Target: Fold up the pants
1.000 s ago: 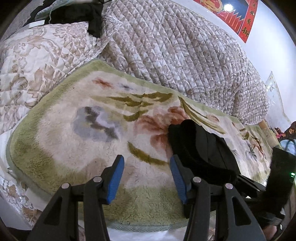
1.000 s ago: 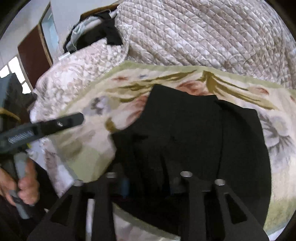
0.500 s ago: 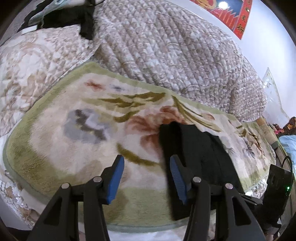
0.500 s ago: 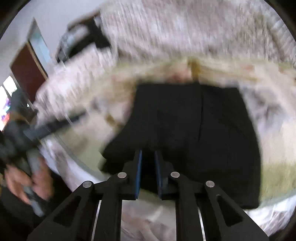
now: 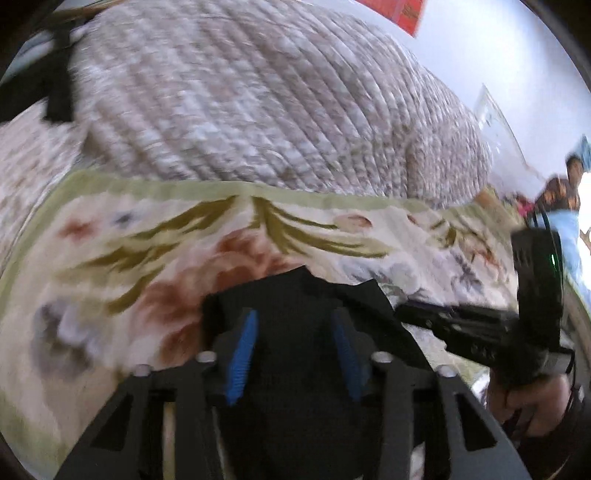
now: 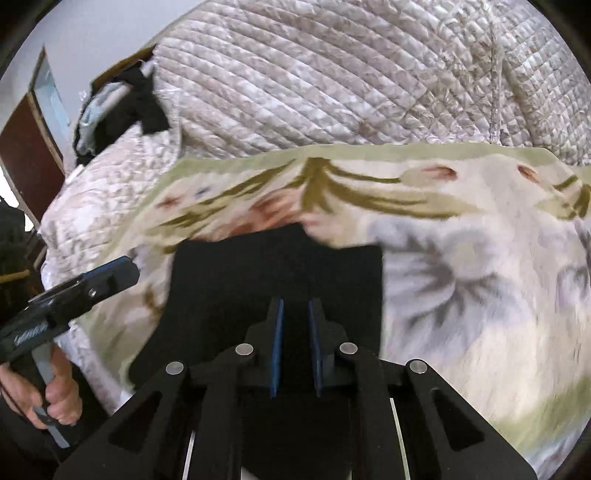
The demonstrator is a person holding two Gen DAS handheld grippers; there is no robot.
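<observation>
I hold my left gripper (image 5: pixel 293 354) over the black pants (image 5: pixel 295 295), its blue pads closing with dark cloth lying between them, though I cannot tell that they press it yet; my right gripper (image 6: pixel 295 347) stands nearly shut, a narrow slot left between its pads with black cloth behind, and whether it has hold of any I cannot tell; the pants (image 6: pixel 277 280) lie folded into a squarish block at the near edge of a fleecy blanket (image 6: pixel 461 240), cream with a pale green border, olive leaves and faded red and grey flowers; that blanket is spread over a bed, and behind it rises a heaped quilted coverlet (image 6: pixel 332 74) in beige and white; a dark garment (image 6: pixel 136 107) sits on the bedding at far left beside a brown door (image 6: pixel 26 147); the wall (image 5: pixel 480 44) beyond is plain white with a red hanging (image 5: pixel 402 11) at the top; the left view is blurred.
</observation>
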